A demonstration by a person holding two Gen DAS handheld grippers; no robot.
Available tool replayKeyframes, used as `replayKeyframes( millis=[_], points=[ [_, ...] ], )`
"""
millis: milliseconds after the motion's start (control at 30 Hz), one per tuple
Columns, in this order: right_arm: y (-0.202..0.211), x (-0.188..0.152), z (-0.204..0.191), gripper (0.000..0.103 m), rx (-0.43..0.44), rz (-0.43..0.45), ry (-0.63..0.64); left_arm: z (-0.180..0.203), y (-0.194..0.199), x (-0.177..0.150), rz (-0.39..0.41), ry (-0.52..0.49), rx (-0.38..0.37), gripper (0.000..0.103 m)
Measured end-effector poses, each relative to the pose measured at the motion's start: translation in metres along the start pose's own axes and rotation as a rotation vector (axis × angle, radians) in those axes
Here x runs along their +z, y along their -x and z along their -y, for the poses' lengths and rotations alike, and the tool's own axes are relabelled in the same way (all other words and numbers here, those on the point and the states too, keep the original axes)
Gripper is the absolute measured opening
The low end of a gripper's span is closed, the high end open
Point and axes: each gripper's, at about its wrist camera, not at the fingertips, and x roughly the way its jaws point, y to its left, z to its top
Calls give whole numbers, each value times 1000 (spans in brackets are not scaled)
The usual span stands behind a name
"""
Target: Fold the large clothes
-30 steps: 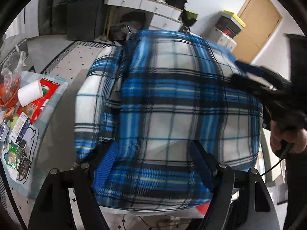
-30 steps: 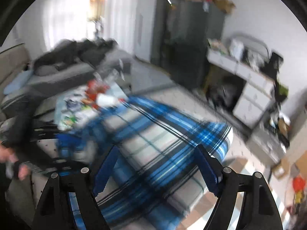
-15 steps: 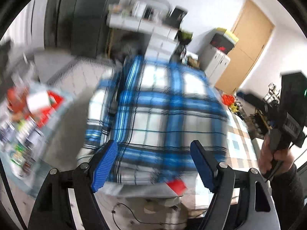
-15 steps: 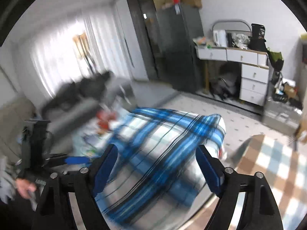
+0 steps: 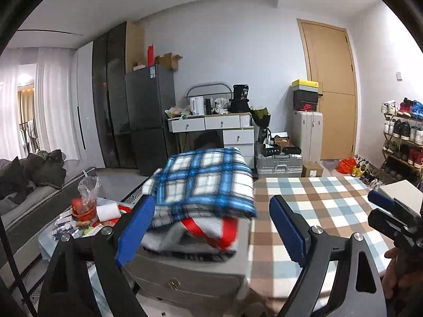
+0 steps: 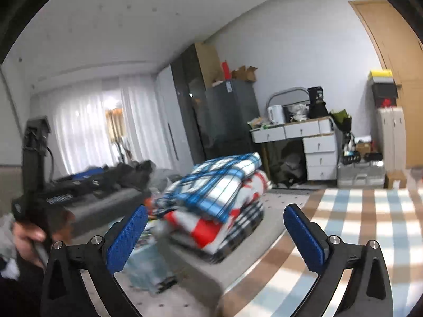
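With the left gripper (image 5: 208, 227) and right gripper (image 6: 215, 233) both spreading their fingers on nothing, the folded blue plaid garment (image 5: 206, 182) is sitting atop the clothes stack (image 6: 219, 227) at twelve o'clock, overhanging it and risking sliding off the grey cabinet (image 5: 190, 272) beside the checkered table (image 5: 317, 211).

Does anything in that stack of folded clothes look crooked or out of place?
Slightly. The blue plaid garment on top sits askew, its left edge drooping past the red-and-white piece beneath. The pile rests on a grey cabinet and looks steady otherwise.
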Motion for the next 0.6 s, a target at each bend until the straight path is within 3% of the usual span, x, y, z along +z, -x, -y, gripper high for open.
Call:
replayKeyframes(
  millis=[267, 467, 600],
  points=[
    [65, -26, -39, 103, -170, 91, 88, -12, 15, -14, -6, 122, 5, 88],
    [87, -28, -76, 103, -173, 153, 128, -14, 27, -24, 10, 160, -73, 88],
    [102, -36, -96, 103, -160, 173, 161, -14, 36, -27, 37, 163, -47, 88]
  ],
)
